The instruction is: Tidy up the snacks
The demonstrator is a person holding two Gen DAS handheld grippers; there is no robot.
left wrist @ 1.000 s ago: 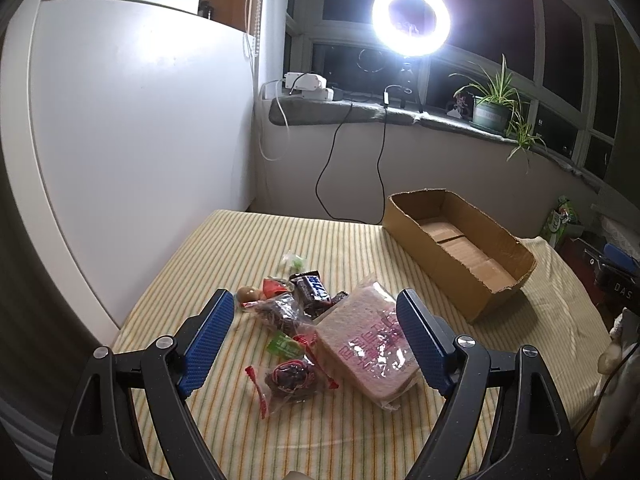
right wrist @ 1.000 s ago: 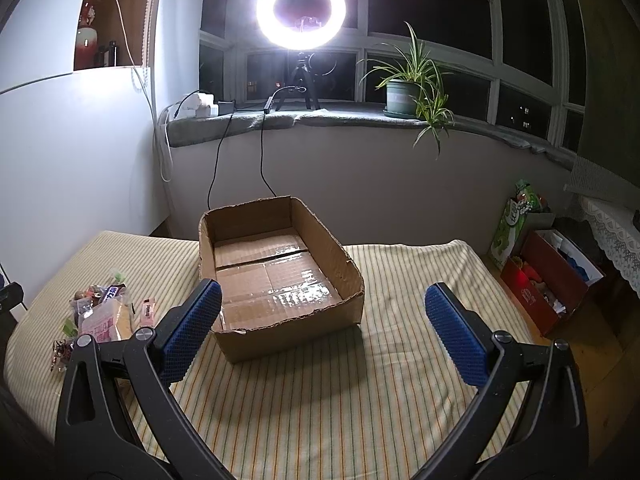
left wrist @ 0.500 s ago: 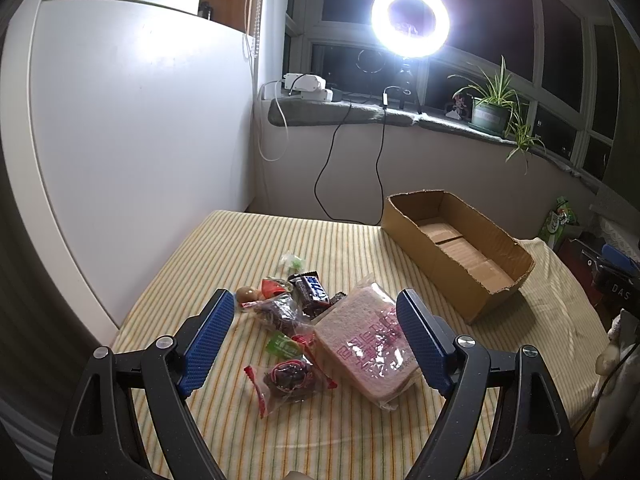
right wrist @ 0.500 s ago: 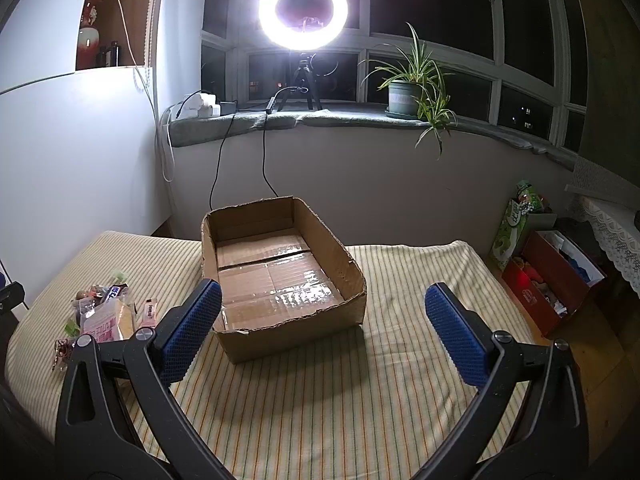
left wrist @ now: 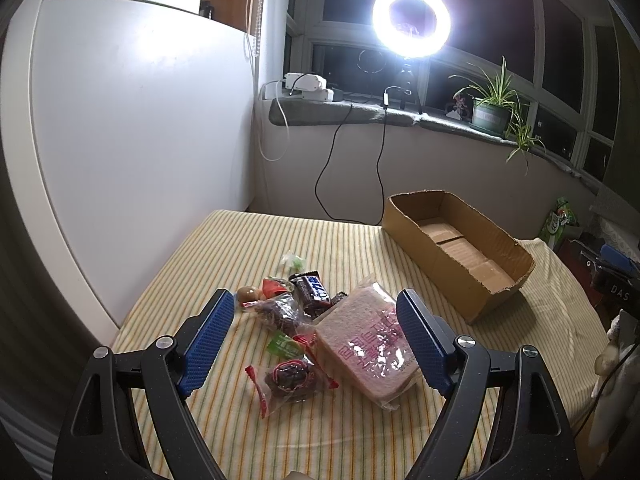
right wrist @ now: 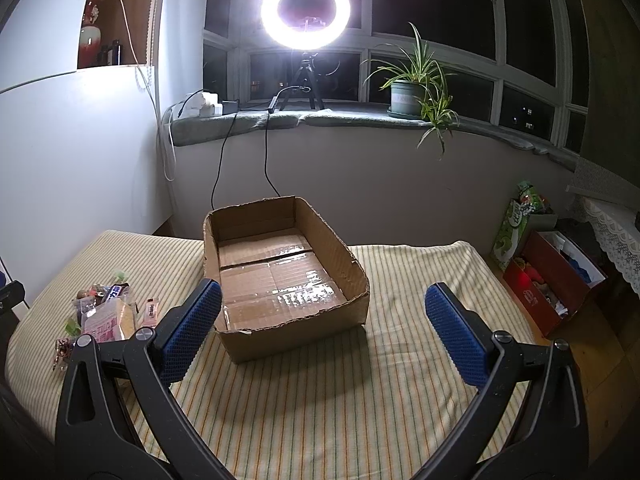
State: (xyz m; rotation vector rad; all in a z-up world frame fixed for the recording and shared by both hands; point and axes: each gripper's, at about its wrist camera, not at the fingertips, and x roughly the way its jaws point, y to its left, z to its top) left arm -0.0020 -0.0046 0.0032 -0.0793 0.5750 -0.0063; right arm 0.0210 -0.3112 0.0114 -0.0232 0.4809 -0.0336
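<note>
A pile of snacks lies on the striped tablecloth [left wrist: 240, 248]: a wrapped sandwich [left wrist: 366, 340], a dark chocolate bar [left wrist: 314, 288], a clear packet with red ends [left wrist: 290, 378], a green candy [left wrist: 284, 346] and a small green wrapper [left wrist: 294, 261]. My left gripper [left wrist: 312, 344] hovers open above the pile, holding nothing. An empty cardboard box [right wrist: 280, 276] stands at mid-table; its side wall [left wrist: 432, 264] shows in the left wrist view. My right gripper [right wrist: 322, 332] is open in front of the box, with the snack pile [right wrist: 106, 316] off to its left.
A ring light [right wrist: 306, 10] on a tripod and a potted plant [right wrist: 412, 94] stand on the windowsill, with cables hanging down. A white wall panel [left wrist: 120, 140] borders the table's left side. On the floor to the right sit a red box [right wrist: 556, 280] and a green bag [right wrist: 516, 226].
Both views have shifted very slightly; the grippers stay open and the snacks and box have not moved.
</note>
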